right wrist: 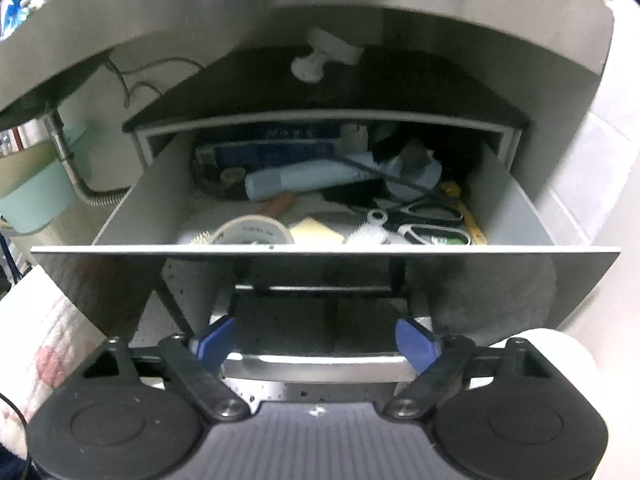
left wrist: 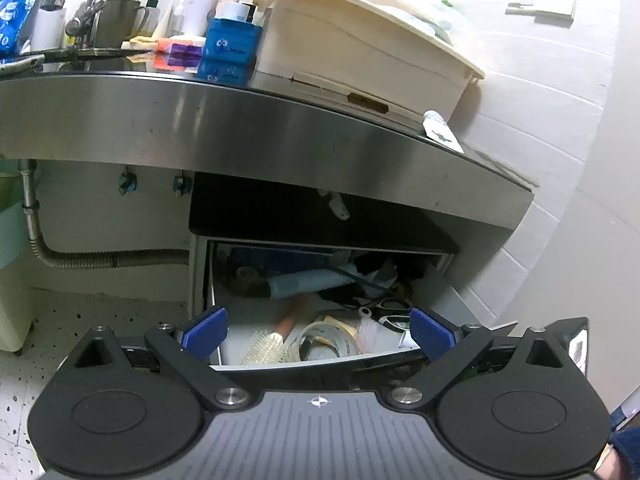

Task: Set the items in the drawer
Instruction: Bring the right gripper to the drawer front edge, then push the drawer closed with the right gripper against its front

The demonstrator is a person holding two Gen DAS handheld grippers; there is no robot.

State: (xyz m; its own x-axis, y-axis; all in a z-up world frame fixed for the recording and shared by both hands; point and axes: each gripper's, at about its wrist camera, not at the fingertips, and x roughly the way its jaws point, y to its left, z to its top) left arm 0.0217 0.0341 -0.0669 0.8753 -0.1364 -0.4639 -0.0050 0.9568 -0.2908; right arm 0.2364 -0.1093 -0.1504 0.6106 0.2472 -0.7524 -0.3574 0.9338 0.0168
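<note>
The drawer [right wrist: 132, 204] under the steel counter stands pulled out and holds clutter: a tape roll [right wrist: 252, 232], a light blue tube [right wrist: 304, 182], scissors [right wrist: 434, 232] and a hairbrush [left wrist: 266, 346]. My right gripper [right wrist: 316, 344] is open and empty, low in front of the drawer's glossy front panel [right wrist: 500, 280], its blue pads either side of the metal handle [right wrist: 316, 368]. My left gripper [left wrist: 318, 334] is open and empty just above the drawer's front edge [left wrist: 316, 362]. A white tube [left wrist: 442, 130] lies at the counter's right end.
The counter top [left wrist: 120, 68] carries a cream plastic box [left wrist: 360, 44], a blue container [left wrist: 232, 42], bottles, a metal cup [left wrist: 118, 22] and a tap. A corrugated drain hose [left wrist: 92, 260] runs below left. A tiled wall [left wrist: 540, 128] stands to the right.
</note>
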